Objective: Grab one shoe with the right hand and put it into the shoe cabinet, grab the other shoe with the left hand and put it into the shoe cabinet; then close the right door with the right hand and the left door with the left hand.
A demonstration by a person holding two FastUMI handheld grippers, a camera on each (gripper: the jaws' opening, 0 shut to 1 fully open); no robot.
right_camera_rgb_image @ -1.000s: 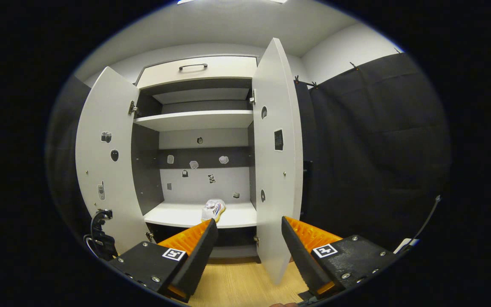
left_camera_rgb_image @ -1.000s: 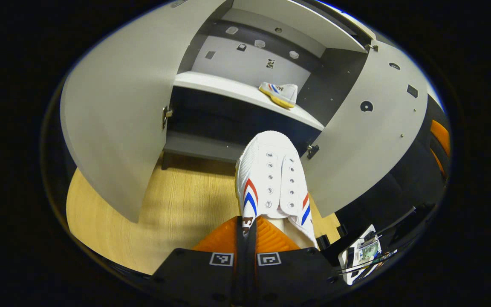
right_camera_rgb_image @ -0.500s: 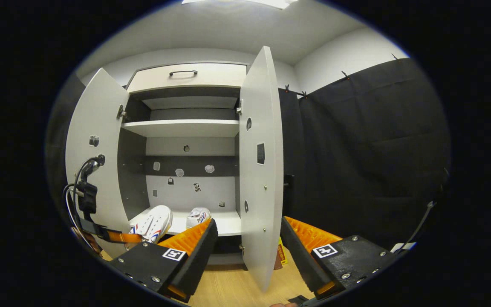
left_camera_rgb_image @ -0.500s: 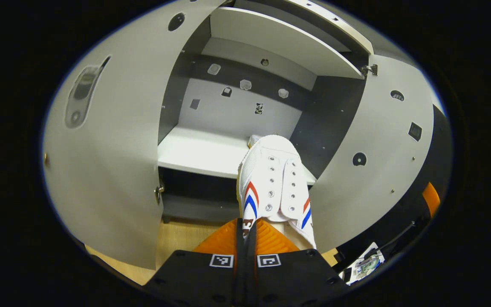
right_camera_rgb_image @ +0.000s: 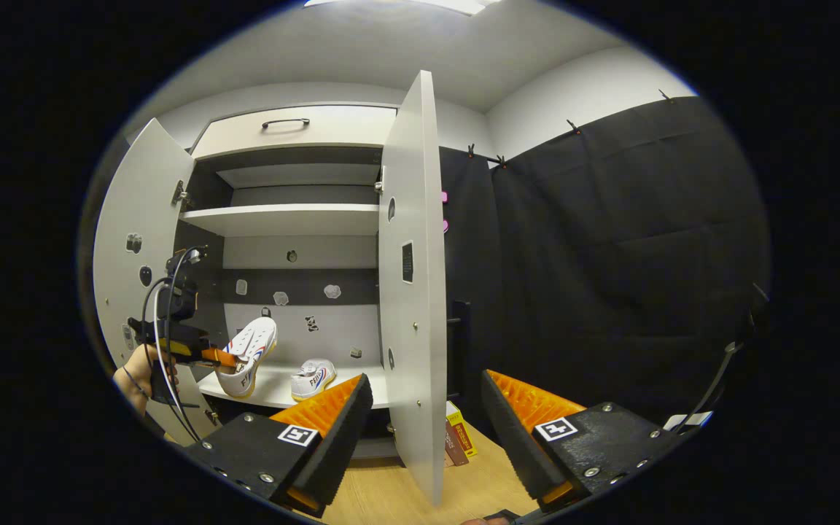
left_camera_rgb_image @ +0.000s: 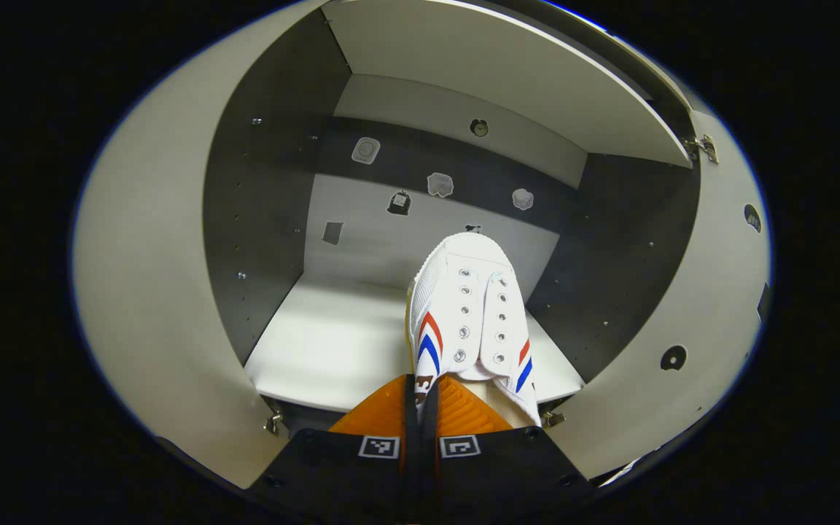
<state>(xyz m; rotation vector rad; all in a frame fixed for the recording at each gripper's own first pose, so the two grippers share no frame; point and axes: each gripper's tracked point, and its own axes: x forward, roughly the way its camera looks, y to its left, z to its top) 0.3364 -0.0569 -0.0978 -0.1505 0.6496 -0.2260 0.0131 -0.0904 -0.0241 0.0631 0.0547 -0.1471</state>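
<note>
A white shoe (left_camera_rgb_image: 467, 313) with red and blue stripes hangs toe-first inside the cabinet, above the lower white shelf (left_camera_rgb_image: 332, 343). My left gripper (left_camera_rgb_image: 421, 383) is shut on its heel edge. In the right gripper view that same shoe (right_camera_rgb_image: 249, 354) tilts toe-up over the shelf (right_camera_rgb_image: 274, 390), held by the left gripper (right_camera_rgb_image: 205, 355) with a hand behind it. The other shoe (right_camera_rgb_image: 313, 378) rests on the shelf to its right. My right gripper (right_camera_rgb_image: 424, 397) stands open and holds nothing, in front of the right door (right_camera_rgb_image: 409, 292), which is seen edge-on. Both doors are open.
The left door (right_camera_rgb_image: 125, 248) swings out beside the left hand. An upper shelf (right_camera_rgb_image: 281, 217) and a drawer with a handle (right_camera_rgb_image: 285, 122) sit above. Small boxes (right_camera_rgb_image: 458, 437) stand on the wooden floor (right_camera_rgb_image: 391, 499) by the right door. Black cloth (right_camera_rgb_image: 609, 255) hangs at right.
My left gripper has carried the shoe up and forward, from above the floor into the cabinet over the lower shelf. My right gripper stays open and has turned slightly right.
</note>
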